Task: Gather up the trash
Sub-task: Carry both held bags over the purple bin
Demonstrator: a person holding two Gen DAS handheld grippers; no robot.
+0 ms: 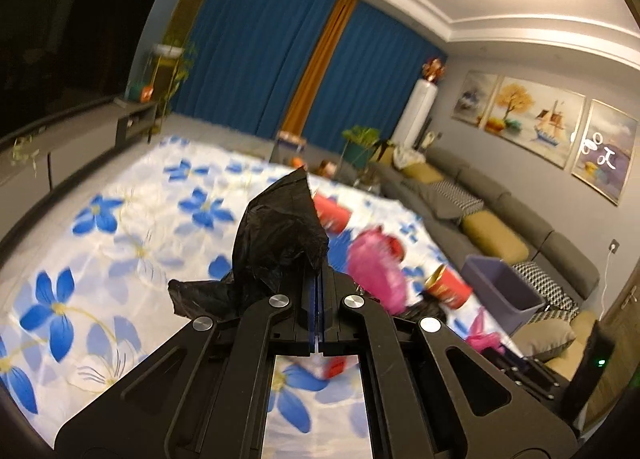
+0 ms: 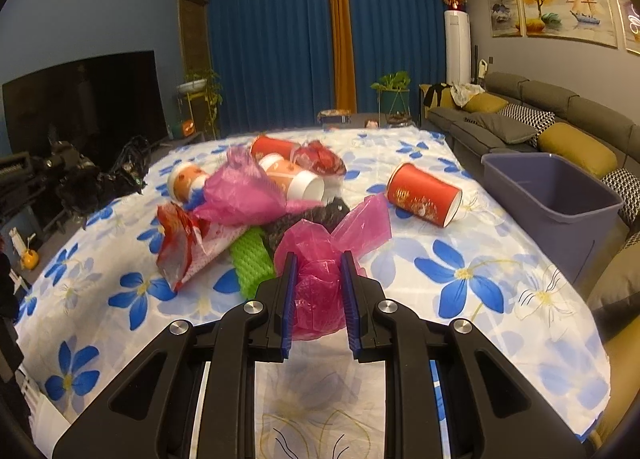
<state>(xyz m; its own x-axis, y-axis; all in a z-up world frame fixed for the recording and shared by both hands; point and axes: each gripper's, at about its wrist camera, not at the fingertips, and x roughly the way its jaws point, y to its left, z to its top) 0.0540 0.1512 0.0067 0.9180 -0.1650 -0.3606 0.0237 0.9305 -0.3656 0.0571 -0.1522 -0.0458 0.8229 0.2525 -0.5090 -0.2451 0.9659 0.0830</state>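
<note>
- left gripper [image 1: 318, 283]: fingers fully closed, pinching a black plastic bag [image 1: 280, 235]; the film sticks up at 12 o'clock from the tips and spills out toward 9
- right gripper [image 2: 318, 295]: fingers narrow, clamped on a crumpled pink plastic bag [image 2: 320, 283]
- rest of the trash sits in a heap at 11–12 o'clock from the right gripper on the flowered surface [image 2: 500, 283]: paper cups [image 2: 294, 179], green foam net [image 2: 252, 259], red wrapper [image 2: 180, 235]
- lone red cup [image 2: 424, 195] lies on its side at 1 o'clock; purple bin [image 2: 556, 195] at 2 o'clock, at the surface edge, looks empty
- step as I read it: carry both bags to the bin. Keep both grips tight, the film is thin and slips; lift clear of the heap so trailing plastic doesn't drag cups along; release only once over the bin
- writing: gold print on the red cup, too small to read; no brand legible
</note>
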